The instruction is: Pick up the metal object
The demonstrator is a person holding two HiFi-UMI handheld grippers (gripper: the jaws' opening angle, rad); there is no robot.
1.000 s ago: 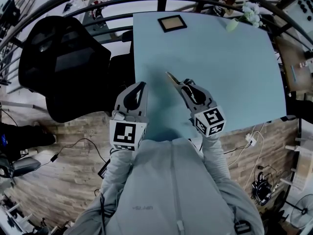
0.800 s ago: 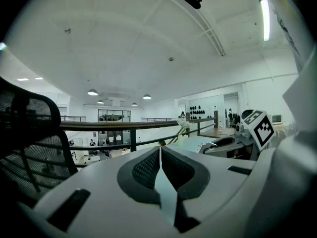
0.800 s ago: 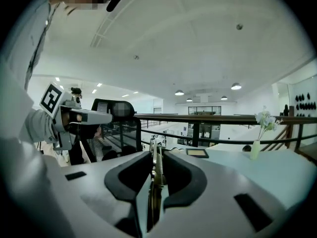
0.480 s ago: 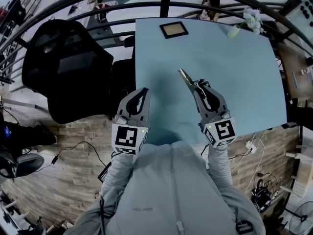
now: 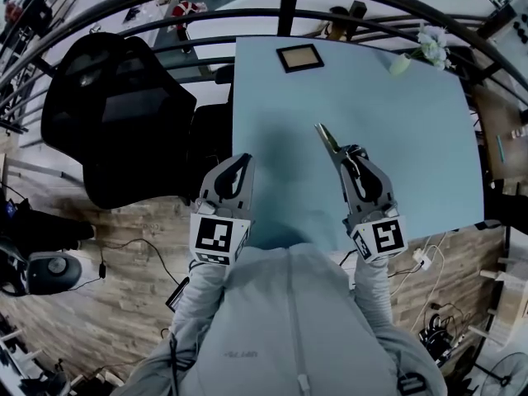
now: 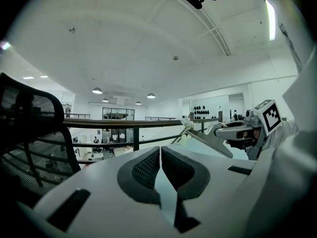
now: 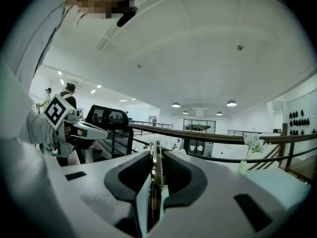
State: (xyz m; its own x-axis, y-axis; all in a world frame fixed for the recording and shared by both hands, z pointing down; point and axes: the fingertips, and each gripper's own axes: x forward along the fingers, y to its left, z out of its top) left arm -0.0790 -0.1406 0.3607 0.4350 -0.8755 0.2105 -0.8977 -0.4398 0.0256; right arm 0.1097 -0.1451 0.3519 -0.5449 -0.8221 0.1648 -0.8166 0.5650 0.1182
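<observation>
The metal object (image 5: 328,140) is a slim pointed tool with a serrated edge. It sticks out ahead of my right gripper (image 5: 347,158), which is shut on it above the light-blue table (image 5: 412,130). In the right gripper view the metal object (image 7: 156,166) stands on edge, pinched between the dark pads. My left gripper (image 5: 237,168) hovers at the table's near left edge, shut with nothing in it. The left gripper view shows its pads (image 6: 148,165) meeting, and the right gripper (image 6: 224,136) with the metal object (image 6: 207,140) off to the right.
A small framed picture (image 5: 299,58) lies at the table's far edge. A vase of white flowers (image 5: 429,46) stands at the far right corner. A black mesh chair (image 5: 115,114) is left of the table, a railing (image 5: 280,2) runs behind, and cables lie on the wooden floor (image 5: 124,279).
My right gripper has risen and shifted right with the metal object still clamped in it. The left gripper has stayed where it was.
</observation>
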